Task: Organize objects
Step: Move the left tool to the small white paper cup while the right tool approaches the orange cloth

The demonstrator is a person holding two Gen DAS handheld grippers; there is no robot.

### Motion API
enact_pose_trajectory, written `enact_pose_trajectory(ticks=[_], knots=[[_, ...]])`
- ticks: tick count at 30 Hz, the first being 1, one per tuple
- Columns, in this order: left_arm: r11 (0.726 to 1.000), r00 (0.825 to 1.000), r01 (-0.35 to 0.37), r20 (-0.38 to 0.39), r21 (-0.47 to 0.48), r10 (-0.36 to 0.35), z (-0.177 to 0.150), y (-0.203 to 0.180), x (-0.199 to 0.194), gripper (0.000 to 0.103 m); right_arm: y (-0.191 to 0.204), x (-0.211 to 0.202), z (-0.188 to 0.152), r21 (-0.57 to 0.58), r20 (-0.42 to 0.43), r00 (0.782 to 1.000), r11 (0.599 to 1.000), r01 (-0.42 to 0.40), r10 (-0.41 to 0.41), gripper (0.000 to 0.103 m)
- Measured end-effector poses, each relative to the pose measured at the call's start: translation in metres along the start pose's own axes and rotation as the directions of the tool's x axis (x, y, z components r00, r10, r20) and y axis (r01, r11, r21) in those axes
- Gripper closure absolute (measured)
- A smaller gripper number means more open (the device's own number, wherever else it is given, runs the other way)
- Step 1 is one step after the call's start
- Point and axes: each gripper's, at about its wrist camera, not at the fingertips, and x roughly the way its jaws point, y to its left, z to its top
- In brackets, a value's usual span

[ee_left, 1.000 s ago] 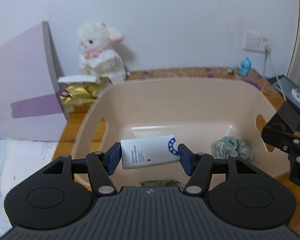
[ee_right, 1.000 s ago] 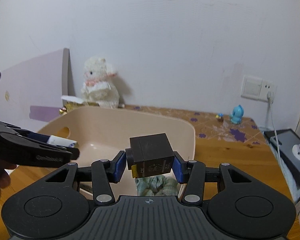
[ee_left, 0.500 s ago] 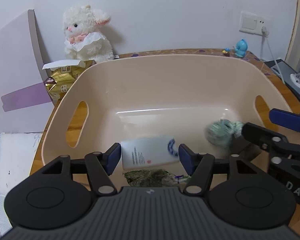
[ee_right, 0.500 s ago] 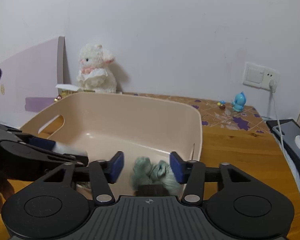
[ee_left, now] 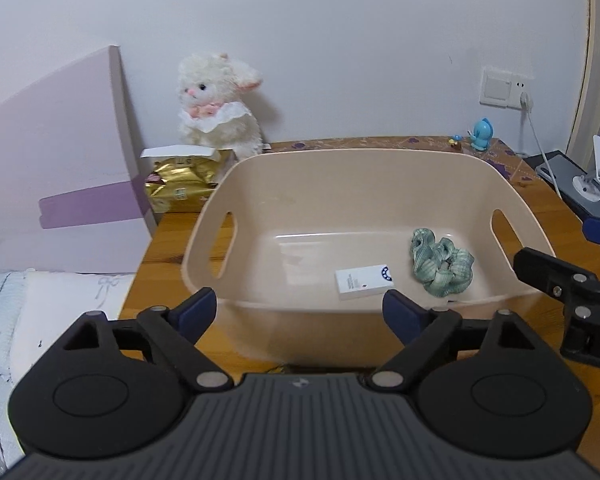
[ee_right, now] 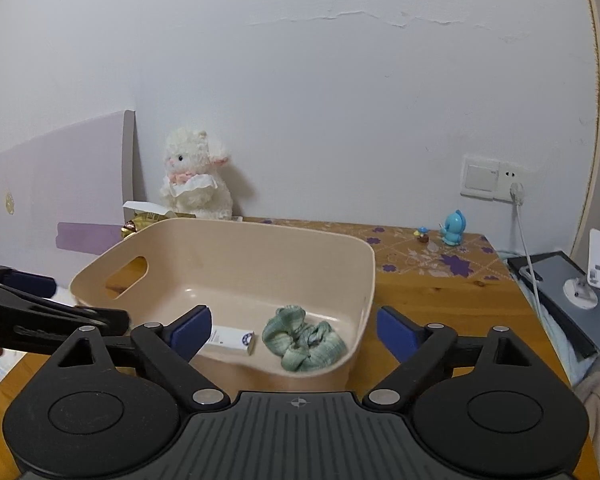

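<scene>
- Left gripper [ee_left: 300, 312]: fingers spread wide, nothing between them, hovering at the near rim of the beige tub [ee_left: 380, 160]; empty jaws suggest its item is already delivered.
- Right gripper [ee_right: 294, 330]: fingers also spread, nothing held, over the tub's near right corner.
- White box [ee_left: 364, 282] lies flat on the tub floor near the front wall, just beside the green scrunchie [ee_left: 440, 266]; not clearly touching.
- Both sit in the tub because it looks like the collection bin for the task.
- No dark cube visible in either view; cannot tell if the near wall hides it.
- Plush lamb [ee_left: 216, 108], gold packet [ee_left: 180, 188] and blue figurine [ee_left: 482, 134] stand outside on the wooden table [ee_right: 440, 300], well apart from the grippers; possibly next to sort, a guess.
</scene>
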Motion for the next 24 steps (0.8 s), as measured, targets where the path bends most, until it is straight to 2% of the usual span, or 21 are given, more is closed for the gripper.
enact_pose_trajectory(ticks=[5, 9, 16, 24], knots=[[1.000, 1.000, -0.016, 0.011, 0.001, 0.016, -0.015, 0.009, -0.021, 0.012, 0.002, -0.013, -0.014, 0.012, -0.010, 1.000, 1.000, 0.000, 0.000, 0.004], [1.000, 1.000, -0.026, -0.009, -0.001, 0.025, -0.029, 0.014, -0.025, 0.012, 0.005, -0.017, -0.029, 0.009, -0.042, 0.999, 1.000, 0.001, -0.001, 0.000], [0.999, 0.997, -0.028, -0.079, -0.019, 0.026, -0.057, 0.024, -0.013, 0.012, 0.009, -0.002, -0.059, 0.028, -0.146, 0.989, 1.000, -0.012, 0.016, 0.000], [0.999, 0.989, -0.017, -0.146, -0.046, 0.010, -0.073, 0.027, 0.015, 0.012, 0.013, 0.031, -0.091, 0.073, -0.271, 0.961, 0.997, -0.030, 0.049, 0.000]])
